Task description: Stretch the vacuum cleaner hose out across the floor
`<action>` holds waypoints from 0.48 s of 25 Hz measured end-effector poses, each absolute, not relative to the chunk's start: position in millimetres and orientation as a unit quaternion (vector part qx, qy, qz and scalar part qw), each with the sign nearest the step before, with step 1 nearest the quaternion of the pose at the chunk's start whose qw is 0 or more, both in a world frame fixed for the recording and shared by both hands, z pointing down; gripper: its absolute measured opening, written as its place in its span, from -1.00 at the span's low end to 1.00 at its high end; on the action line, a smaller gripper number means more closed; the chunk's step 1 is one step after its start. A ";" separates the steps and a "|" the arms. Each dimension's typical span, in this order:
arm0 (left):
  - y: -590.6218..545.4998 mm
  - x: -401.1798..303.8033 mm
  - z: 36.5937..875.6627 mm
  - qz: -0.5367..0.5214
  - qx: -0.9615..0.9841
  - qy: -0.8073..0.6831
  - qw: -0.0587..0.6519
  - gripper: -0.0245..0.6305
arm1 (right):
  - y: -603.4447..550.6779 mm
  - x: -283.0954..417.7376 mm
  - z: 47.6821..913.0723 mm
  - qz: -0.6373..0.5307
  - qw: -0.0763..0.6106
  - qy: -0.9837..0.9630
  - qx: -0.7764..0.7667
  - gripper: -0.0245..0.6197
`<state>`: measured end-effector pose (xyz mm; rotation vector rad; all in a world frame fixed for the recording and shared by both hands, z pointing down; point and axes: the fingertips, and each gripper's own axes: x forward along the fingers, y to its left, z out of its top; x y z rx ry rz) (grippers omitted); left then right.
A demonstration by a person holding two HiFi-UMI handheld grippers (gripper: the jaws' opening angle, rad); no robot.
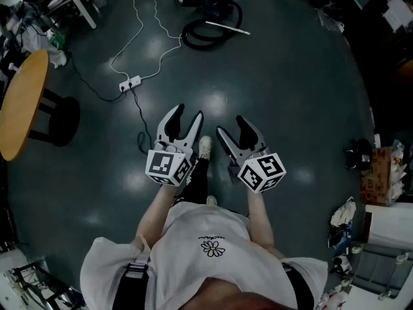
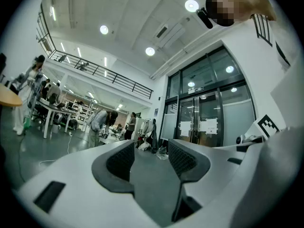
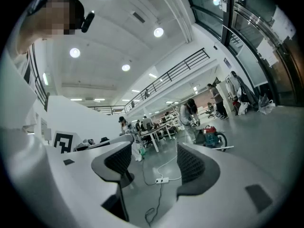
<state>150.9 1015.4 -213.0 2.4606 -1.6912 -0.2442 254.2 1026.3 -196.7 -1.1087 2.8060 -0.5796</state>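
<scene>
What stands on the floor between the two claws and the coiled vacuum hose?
Nothing visible: bare floor runs from the open, empty left claw and right claw to the hose. The power strip and its cables lie left of that line.

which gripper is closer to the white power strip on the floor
Left. In the head view the left gripper sits just down-right of the power strip; the right gripper is farther right.
</scene>
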 end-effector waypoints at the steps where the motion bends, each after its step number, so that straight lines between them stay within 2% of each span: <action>1: 989.1 146.5 -205.7 -0.077 0.816 -0.567 0.083 -0.23 | 1000.0 252.5 -193.0 -0.195 0.024 0.910 -0.364 0.06; 3: 935.5 133.7 -195.8 -0.073 0.807 -0.577 0.100 -0.24 | 945.7 246.9 -188.5 -0.206 0.006 0.904 -0.374 0.04; 4: 908.4 123.7 -194.5 -0.075 0.803 -0.583 0.104 -0.26 | 917.5 241.7 -188.7 -0.207 0.000 0.901 -0.381 -0.11; 7: 831.8 92.2 -196.3 -0.084 0.796 -0.589 0.110 -0.40 | 835.5 222.6 -194.3 -0.203 -0.002 0.890 -0.407 -0.87; 12: 736.4 60.5 -216.3 -0.075 0.804 -0.586 0.068 -0.66 | 738.9 181.7 -203.5 -0.201 -0.008 0.897 -0.393 -0.88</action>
